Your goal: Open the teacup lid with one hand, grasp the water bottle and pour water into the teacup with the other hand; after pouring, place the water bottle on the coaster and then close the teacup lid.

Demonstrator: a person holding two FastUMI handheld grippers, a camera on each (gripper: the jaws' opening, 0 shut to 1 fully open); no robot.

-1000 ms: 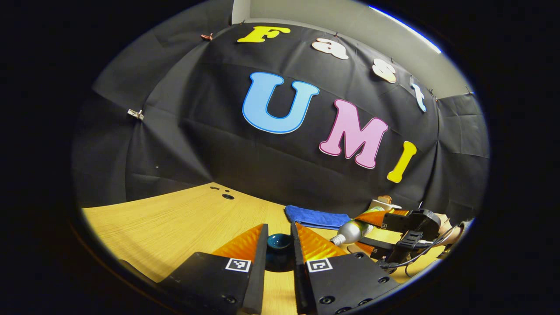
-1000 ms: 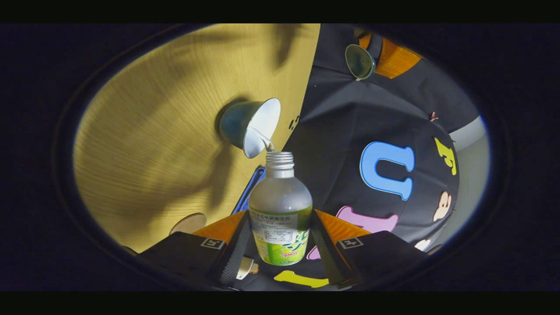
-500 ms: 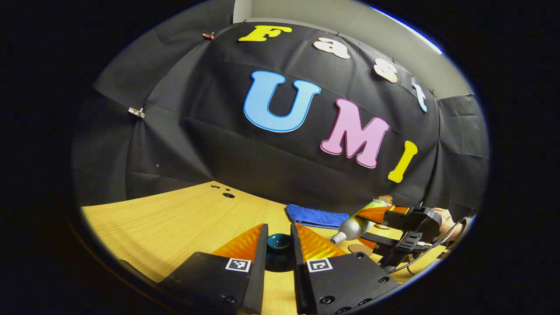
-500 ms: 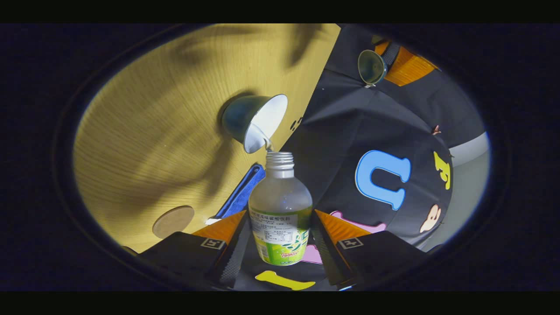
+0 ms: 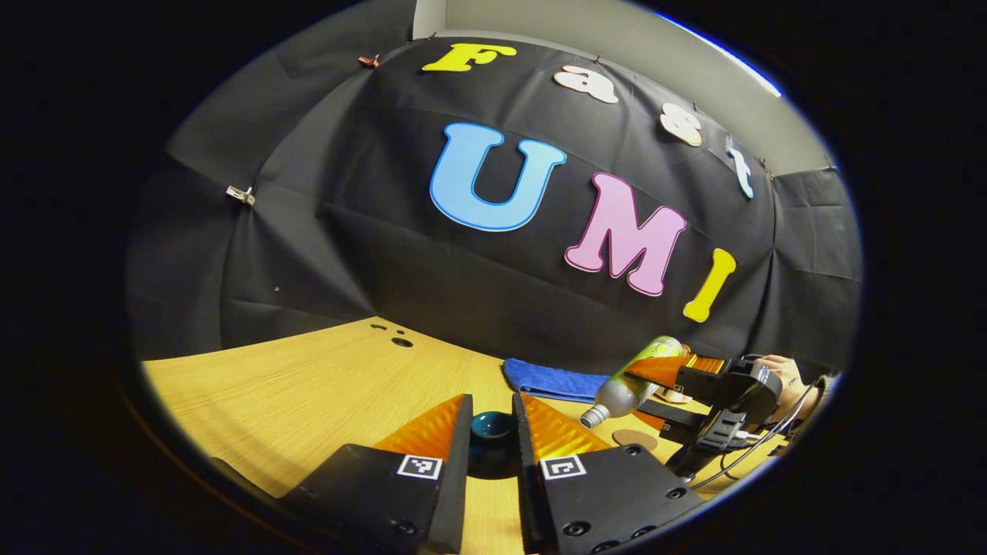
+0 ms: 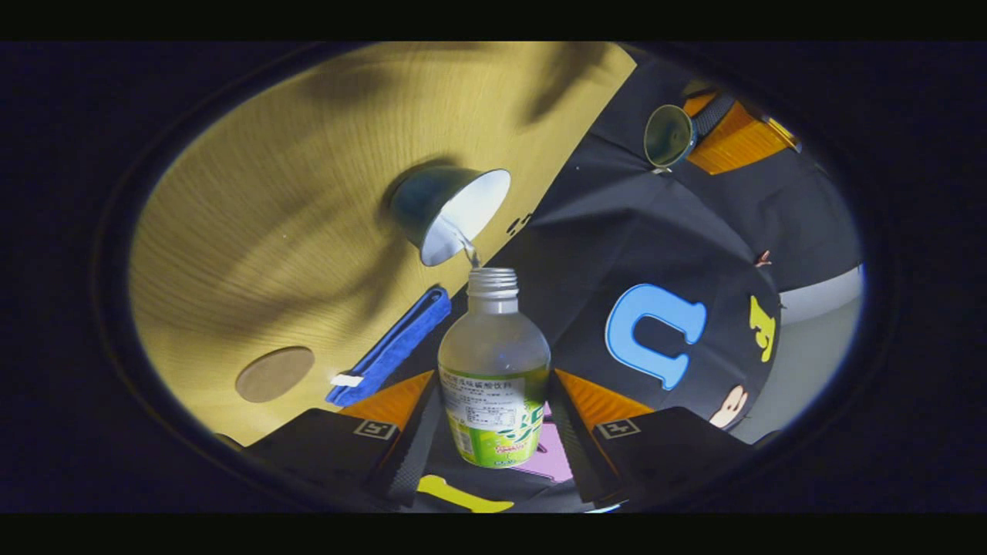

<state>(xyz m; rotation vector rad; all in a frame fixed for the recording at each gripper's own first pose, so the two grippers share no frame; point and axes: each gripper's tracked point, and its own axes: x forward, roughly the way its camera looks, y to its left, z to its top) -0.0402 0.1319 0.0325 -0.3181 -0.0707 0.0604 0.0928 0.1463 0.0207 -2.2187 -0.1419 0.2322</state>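
The clear water bottle (image 6: pixel 493 362) with a green label is tilted mouth-down, and my right gripper (image 6: pixel 493 379) is shut on its body. A thin stream of water runs from its mouth into the dark teal teacup (image 6: pixel 447 212) with a white inside, which stands uncovered on the wooden table (image 6: pixel 270 193). My left gripper (image 5: pixel 492 407) is shut on the dark teal lid (image 5: pixel 493 426) and holds it above the table. The lid (image 6: pixel 668 136) also appears far off in the right gripper view. The tilted bottle (image 5: pixel 628 381) in the right gripper (image 5: pixel 725 389) shows at the right of the left gripper view.
A round brown coaster (image 6: pixel 274 374) lies on the table beside a folded blue cloth (image 6: pixel 389 347). Both also appear in the left gripper view, the coaster (image 5: pixel 634 439) below the bottle and the cloth (image 5: pixel 551 379) near the wall. Small holes (image 5: pixel 401 341) mark the table's far side.
The bottle's base has risen, so it tilts more steeply while water keeps running into the cup. The left gripper with the lid has stayed nearly still.
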